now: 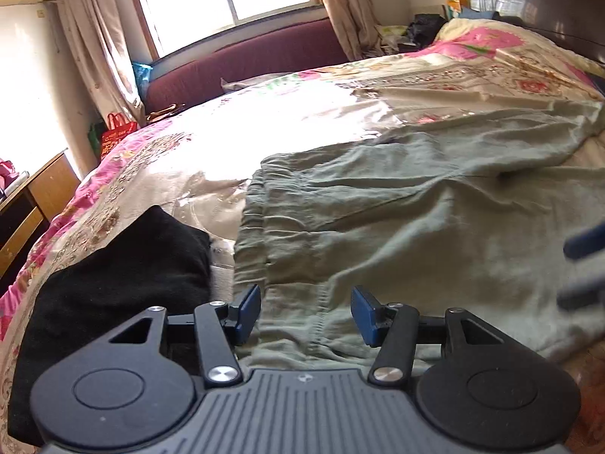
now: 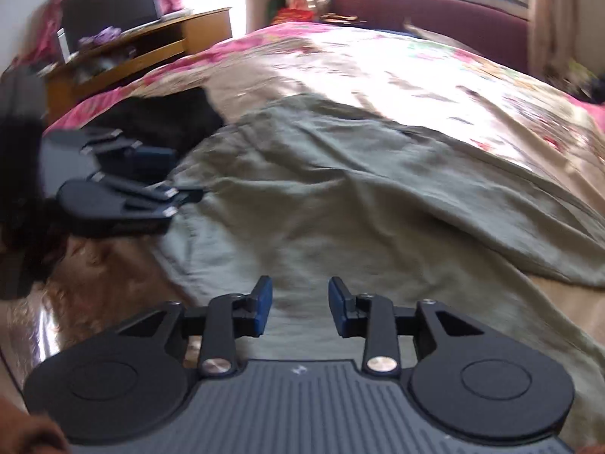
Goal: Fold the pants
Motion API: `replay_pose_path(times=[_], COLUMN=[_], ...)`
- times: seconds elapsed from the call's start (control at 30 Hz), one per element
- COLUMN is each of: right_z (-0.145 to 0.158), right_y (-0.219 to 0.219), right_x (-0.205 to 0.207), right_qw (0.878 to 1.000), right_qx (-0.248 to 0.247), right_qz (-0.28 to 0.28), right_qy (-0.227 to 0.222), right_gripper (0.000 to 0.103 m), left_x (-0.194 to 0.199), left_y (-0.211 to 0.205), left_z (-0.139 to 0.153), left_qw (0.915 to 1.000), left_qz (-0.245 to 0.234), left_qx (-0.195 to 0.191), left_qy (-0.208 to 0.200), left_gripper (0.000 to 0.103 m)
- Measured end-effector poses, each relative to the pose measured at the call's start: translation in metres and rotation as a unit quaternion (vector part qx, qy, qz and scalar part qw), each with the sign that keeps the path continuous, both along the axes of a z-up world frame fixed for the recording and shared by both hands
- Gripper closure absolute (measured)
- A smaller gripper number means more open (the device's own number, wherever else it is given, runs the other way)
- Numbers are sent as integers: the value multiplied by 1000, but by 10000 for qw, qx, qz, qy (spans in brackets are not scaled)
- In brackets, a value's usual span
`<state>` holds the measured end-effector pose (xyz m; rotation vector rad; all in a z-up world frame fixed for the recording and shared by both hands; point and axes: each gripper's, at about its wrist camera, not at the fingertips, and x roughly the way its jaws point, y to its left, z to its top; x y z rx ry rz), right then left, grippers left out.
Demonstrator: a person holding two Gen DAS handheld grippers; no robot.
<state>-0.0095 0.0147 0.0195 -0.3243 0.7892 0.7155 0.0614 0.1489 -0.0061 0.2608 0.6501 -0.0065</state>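
Olive green pants (image 1: 397, 208) lie crumpled across a floral quilt, their elastic waistband (image 1: 257, 234) toward the left of the left wrist view. My left gripper (image 1: 306, 310) hovers over the waistband's near end, open, with nothing pinched between its blue pads (image 1: 249, 302). From the right wrist view the same pants (image 2: 359, 196) spread ahead. My right gripper (image 2: 300, 302) is open just above the cloth and holds nothing. The left gripper (image 2: 159, 178) shows there at the pants' left edge. A blurred part of the right gripper (image 1: 584, 265) enters the left view's right edge.
A black garment (image 1: 113, 283) lies on the quilt (image 1: 170, 159) beside the waistband, also seen as the black garment (image 2: 162, 117). A wooden desk (image 2: 151, 45) stands past the bed's left side. A maroon sofa (image 1: 245, 60) sits under the window. A red bag (image 1: 117, 130) stands by the curtain.
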Motion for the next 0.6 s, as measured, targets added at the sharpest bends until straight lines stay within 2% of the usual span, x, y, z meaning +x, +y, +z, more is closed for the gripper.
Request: replay_pose_path(times=[0.07, 0.17, 0.23, 0.3, 0.33, 0.37, 0.4, 0.5, 0.6], right_z=[-6, -14, -21, -27, -29, -29, -28, -26, -23], right_y=[26, 53, 66, 73, 76, 76, 77, 84, 91], right_x=[-14, -24, -23, -20, -16, -12, -8, -8, -11], right_qw=[9985, 9933, 9911, 9916, 9933, 9954, 9965, 9976, 9978], right_qx=[-193, -456, -581, -578, -515, -380, -309, -217, -40], right_qz=[455, 879, 1018, 1011, 952, 862, 767, 656, 663], right_qy=[-243, -599, -627, -567, -405, -167, -73, -58, 66], right_gripper=[54, 50, 48, 50, 55, 60, 68, 80, 81], left_x=[16, 38, 47, 46, 44, 42, 39, 28, 21], left_y=[8, 15, 21, 26, 26, 27, 30, 41, 46], left_z=[-3, -15, -24, -25, -25, -26, -27, -26, -20], left_qw=[10000, 9996, 9986, 9981, 9980, 9979, 9976, 9973, 9972], left_qz=[37, 185, 231, 217, 215, 256, 278, 299, 348], left_qx=[-50, -13, -139, -239, -193, -117, -73, -47, -9], left_qy=[29, 198, 452, 524, 553, 584, 632, 663, 668], left_gripper=[28, 25, 22, 22, 28, 39, 40, 49, 58])
